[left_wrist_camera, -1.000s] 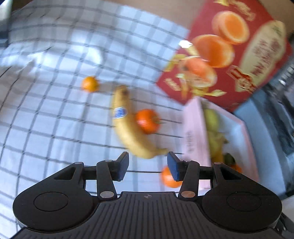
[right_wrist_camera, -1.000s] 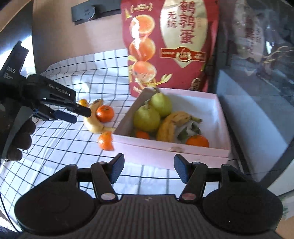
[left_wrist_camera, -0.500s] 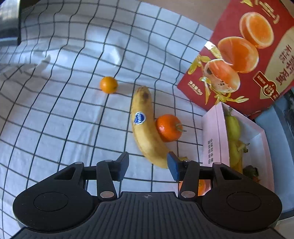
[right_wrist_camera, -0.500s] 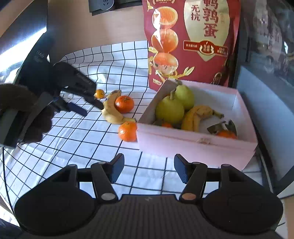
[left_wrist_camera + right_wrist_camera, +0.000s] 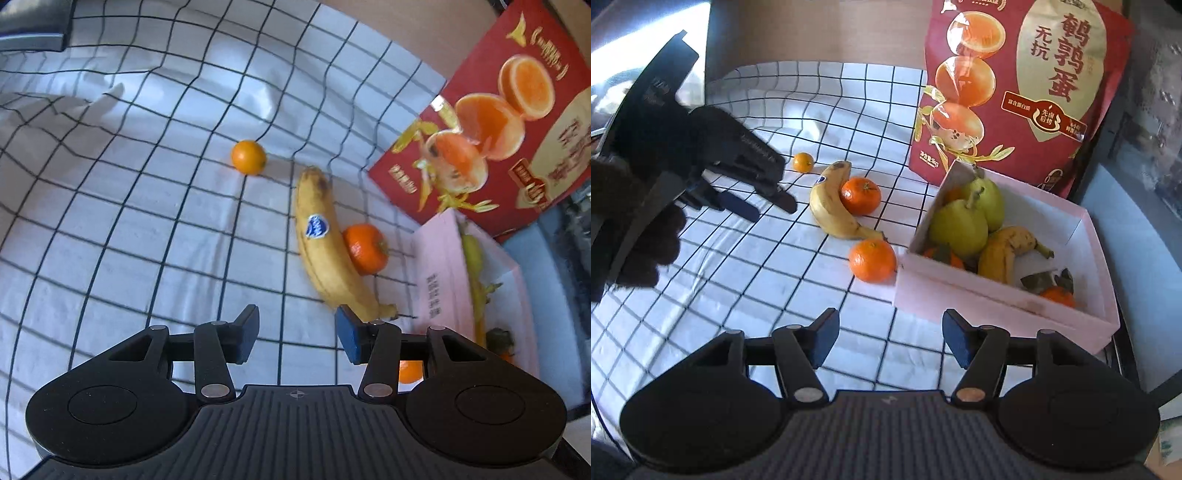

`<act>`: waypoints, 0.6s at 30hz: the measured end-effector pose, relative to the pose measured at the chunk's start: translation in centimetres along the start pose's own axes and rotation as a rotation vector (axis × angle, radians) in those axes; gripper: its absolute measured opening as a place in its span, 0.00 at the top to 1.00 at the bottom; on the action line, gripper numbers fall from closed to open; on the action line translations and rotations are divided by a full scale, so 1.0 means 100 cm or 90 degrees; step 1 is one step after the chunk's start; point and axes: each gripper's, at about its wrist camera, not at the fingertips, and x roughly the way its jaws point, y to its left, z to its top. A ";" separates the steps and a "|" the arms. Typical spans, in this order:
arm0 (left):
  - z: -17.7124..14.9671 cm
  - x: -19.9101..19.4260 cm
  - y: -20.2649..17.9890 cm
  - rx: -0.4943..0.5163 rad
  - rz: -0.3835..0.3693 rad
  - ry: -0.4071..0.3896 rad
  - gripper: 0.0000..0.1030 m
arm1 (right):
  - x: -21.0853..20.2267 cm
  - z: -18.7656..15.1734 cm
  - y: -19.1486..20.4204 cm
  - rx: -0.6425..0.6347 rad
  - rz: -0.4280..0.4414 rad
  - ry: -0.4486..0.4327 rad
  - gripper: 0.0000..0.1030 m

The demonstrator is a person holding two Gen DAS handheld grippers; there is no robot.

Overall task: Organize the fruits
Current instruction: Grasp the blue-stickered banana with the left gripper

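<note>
The curved, smooth-skinned banana (image 5: 325,254) lies on the checked cloth (image 5: 129,229) just ahead of the empty, parted left gripper (image 5: 295,334) (round tangerine (image 5: 365,248) touching it); the right gripper's (image 5: 886,341) empty jaws are opening.

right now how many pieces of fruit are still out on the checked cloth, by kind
yellow banana with a blue sticker: 1
orange mandarins, one against the banana and one by the pink box: 2
small round orange citrus, far back: 1
total: 4
</note>
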 end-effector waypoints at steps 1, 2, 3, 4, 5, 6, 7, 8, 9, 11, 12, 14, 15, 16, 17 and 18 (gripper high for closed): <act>0.002 -0.001 0.002 0.015 -0.013 -0.001 0.51 | 0.001 0.006 0.004 0.007 -0.005 0.008 0.35; 0.003 -0.001 0.002 0.035 -0.021 -0.002 0.51 | 0.003 0.010 0.007 0.011 -0.005 0.016 0.34; 0.003 -0.002 0.003 0.057 -0.028 -0.004 0.51 | 0.006 0.014 0.011 0.009 -0.006 0.026 0.34; 0.002 -0.002 0.003 0.079 -0.034 -0.006 0.51 | 0.010 0.018 0.015 0.002 -0.009 0.041 0.34; 0.001 -0.001 0.004 0.096 -0.039 -0.007 0.51 | 0.014 0.021 0.020 -0.002 -0.015 0.054 0.34; -0.001 0.000 0.006 0.107 -0.040 -0.009 0.51 | 0.017 0.023 0.025 -0.007 -0.022 0.064 0.35; -0.003 0.002 0.008 0.112 -0.039 -0.010 0.51 | 0.017 0.026 0.031 -0.016 -0.029 0.067 0.37; -0.004 0.003 0.010 0.109 -0.040 -0.008 0.51 | 0.016 0.028 0.036 -0.024 -0.039 0.063 0.40; -0.004 0.005 0.012 0.096 -0.046 -0.002 0.51 | 0.012 0.030 0.041 -0.032 -0.052 0.053 0.41; -0.003 0.007 0.014 0.070 -0.066 0.003 0.51 | 0.008 0.032 0.047 -0.039 -0.060 0.042 0.42; -0.001 0.008 0.013 0.063 -0.072 0.001 0.51 | 0.007 0.033 0.049 -0.041 -0.055 0.043 0.42; 0.002 0.013 0.007 0.056 -0.061 -0.006 0.51 | 0.008 0.031 0.053 -0.070 -0.042 0.040 0.43; 0.004 0.016 0.003 0.048 -0.052 -0.014 0.51 | 0.009 0.029 0.054 -0.083 -0.043 0.036 0.43; 0.005 0.020 0.001 0.033 -0.045 -0.018 0.51 | 0.012 0.027 0.054 -0.088 -0.042 0.037 0.43; 0.007 0.024 -0.001 0.007 -0.042 -0.014 0.51 | 0.014 0.025 0.055 -0.086 -0.034 0.041 0.43; 0.011 0.027 -0.003 -0.014 -0.048 -0.009 0.51 | 0.016 0.023 0.055 -0.084 -0.022 0.045 0.43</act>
